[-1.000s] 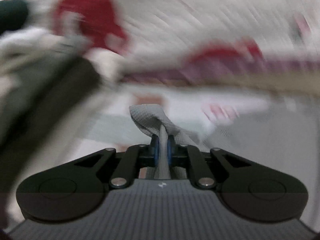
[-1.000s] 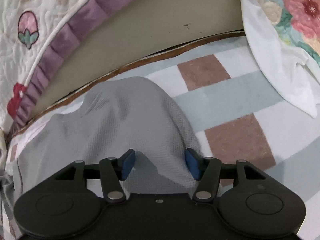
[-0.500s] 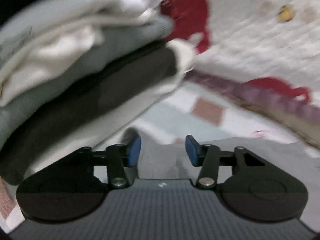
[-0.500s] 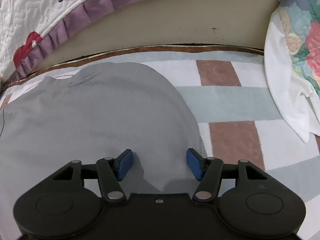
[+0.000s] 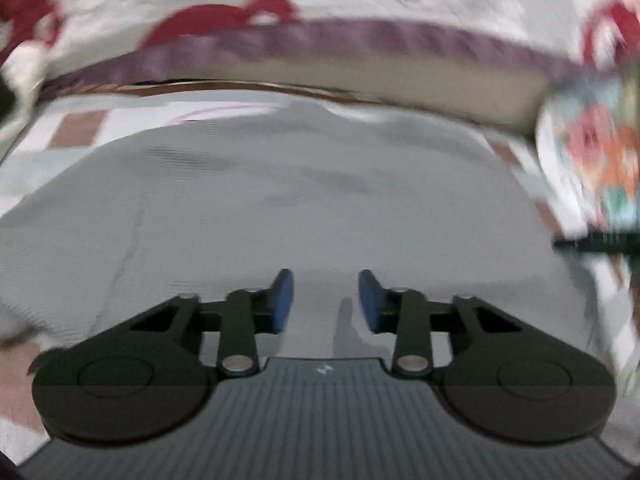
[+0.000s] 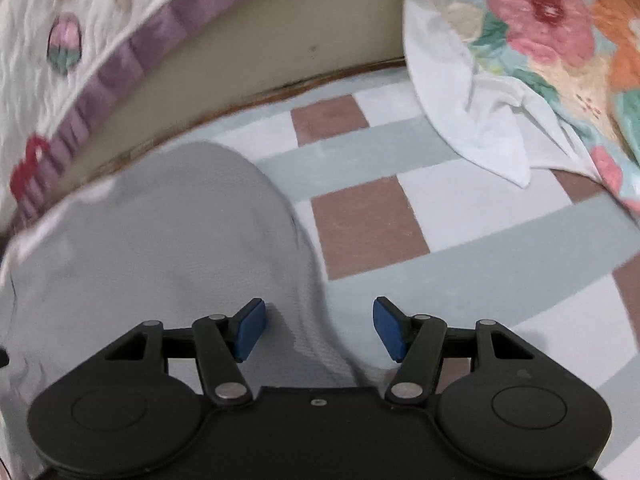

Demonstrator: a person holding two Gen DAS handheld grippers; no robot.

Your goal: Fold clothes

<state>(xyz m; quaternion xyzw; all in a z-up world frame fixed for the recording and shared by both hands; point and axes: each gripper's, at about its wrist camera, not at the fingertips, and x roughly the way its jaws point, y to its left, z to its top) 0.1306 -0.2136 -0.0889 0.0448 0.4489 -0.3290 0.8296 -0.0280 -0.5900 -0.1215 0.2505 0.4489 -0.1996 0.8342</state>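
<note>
Both pairs of tongs stand apart and hold nothing above a grey waffle-knit garment (image 5: 320,208) spread flat on a bed. In the left wrist view, blurred by motion, the left tongs (image 5: 325,300) show their blue pads (image 5: 282,300) spread wide, with the grey cloth filling nearly everything ahead of and beneath them. Whether the pads touch the fabric cannot be told.

In the right wrist view, the right tongs (image 6: 318,330) straddle the garment's (image 6: 160,240) right-hand edge: the left pad sits over grey cloth, the right pad over the checked bedsheet of white, pale green and brown squares (image 6: 440,220). The cloth's rounded edge runs forward and to the left from between the pads.

Beyond the garment, ahead of the left tongs, a white quilted bedspread with a purple ruffled border and red motifs (image 5: 340,40) hangs over a beige panel (image 5: 360,80). The same quilt (image 6: 80,40) lies ahead and to the left of the right tongs, its border slanting down across the panel (image 6: 280,32). Ahead and to the right of the right tongs, well apart from the garment, a floral quilt in pink, orange and teal with a white lining (image 6: 540,40) rests on the sheet. It also appears as a blur at the far right of the left wrist view (image 5: 592,152).
</note>
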